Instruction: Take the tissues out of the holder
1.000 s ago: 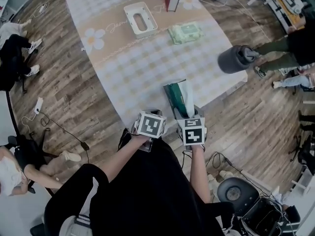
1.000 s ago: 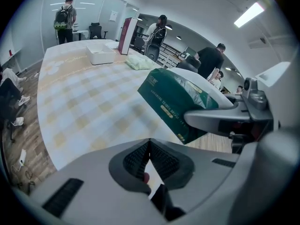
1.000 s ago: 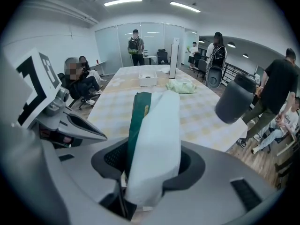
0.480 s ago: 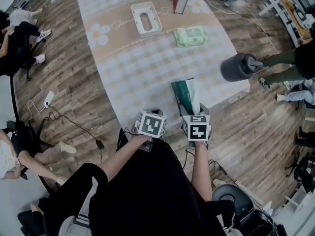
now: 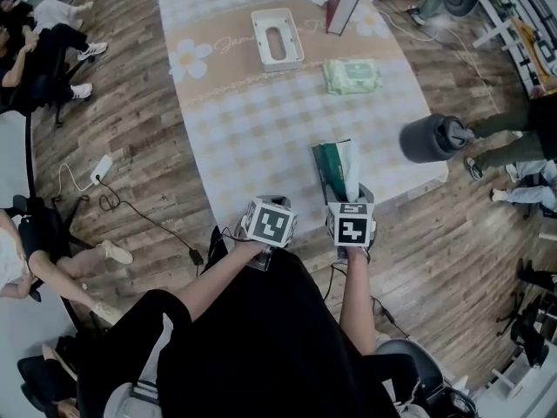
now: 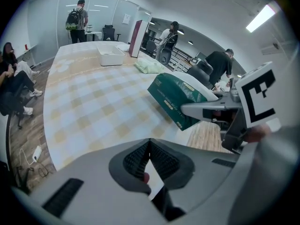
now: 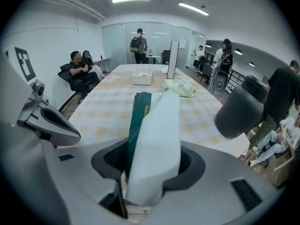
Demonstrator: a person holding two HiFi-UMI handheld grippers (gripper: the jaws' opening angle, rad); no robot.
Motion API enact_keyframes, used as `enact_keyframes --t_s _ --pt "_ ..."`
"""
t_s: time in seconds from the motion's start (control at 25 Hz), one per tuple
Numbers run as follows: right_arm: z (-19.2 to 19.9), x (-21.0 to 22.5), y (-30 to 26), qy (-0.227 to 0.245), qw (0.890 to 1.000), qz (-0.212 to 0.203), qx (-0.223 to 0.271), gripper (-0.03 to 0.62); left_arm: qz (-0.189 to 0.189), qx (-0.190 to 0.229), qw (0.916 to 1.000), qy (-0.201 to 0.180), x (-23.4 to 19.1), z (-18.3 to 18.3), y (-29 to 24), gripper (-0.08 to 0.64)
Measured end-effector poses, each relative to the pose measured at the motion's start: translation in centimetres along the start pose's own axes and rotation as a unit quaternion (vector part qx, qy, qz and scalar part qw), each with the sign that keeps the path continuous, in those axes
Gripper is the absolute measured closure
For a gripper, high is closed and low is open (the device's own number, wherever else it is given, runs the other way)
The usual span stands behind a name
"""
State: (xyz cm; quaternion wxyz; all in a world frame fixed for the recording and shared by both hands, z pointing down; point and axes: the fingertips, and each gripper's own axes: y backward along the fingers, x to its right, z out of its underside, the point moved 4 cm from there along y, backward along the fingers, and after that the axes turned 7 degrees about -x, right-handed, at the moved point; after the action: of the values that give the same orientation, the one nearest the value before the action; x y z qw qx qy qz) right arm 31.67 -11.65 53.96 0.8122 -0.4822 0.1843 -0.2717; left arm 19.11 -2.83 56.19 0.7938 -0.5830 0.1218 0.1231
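Little changes over this last second. The right hand-held gripper (image 7: 152, 158) keeps its jaws partway open, clamped on the green tissue pack (image 5: 335, 165). It holds the pack over the near edge of the bench (image 5: 252, 129), well apart from the white holder (image 5: 291, 37) at the far end. The left hand-held gripper (image 6: 149, 156) is closed and empty. I'd judge the tissues are out and only need setting down.

Dark green tissue pack (image 5: 327, 169), white holder (image 5: 261, 38), pale green wipes pack (image 5: 352, 76), yellow-checked tablecloth (image 5: 252, 138).
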Motion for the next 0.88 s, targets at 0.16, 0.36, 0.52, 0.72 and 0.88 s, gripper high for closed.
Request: enact_keyframes --t_s 0.16,0.36,0.52,0.72,0.88 --pt "-0.9 -0.3 -0.6 0.001 1.000 0.000 -0.002 0.373 0.007 -0.011 0.9999 0.010 -0.4 -0.1 0.3 0.554" --pt "-1.4 -0.5 -1.6 0.002 1.000 0.009 -0.002 0.371 0.005 -0.006 0.9999 0.014 -1.3 -0.6 0.6 0.554" --pt "-1.6 -0.8 -2.7 0.013 1.000 0.017 -0.013 0.371 0.001 -0.010 0.9997 0.021 -2.0 -0.6 0.8 0.554" --pt "-1.4 -1.2 -3.3 0.023 0.999 0.023 -0.020 0.370 0.001 -0.012 0.9995 0.028 -2.9 -0.3 0.9 0.552" --pt "-1.3 -1.6 -3.5 0.024 0.999 0.023 -0.030 0.365 0.007 -0.019 0.9994 0.028 -3.2 0.0 1.2 0.552"
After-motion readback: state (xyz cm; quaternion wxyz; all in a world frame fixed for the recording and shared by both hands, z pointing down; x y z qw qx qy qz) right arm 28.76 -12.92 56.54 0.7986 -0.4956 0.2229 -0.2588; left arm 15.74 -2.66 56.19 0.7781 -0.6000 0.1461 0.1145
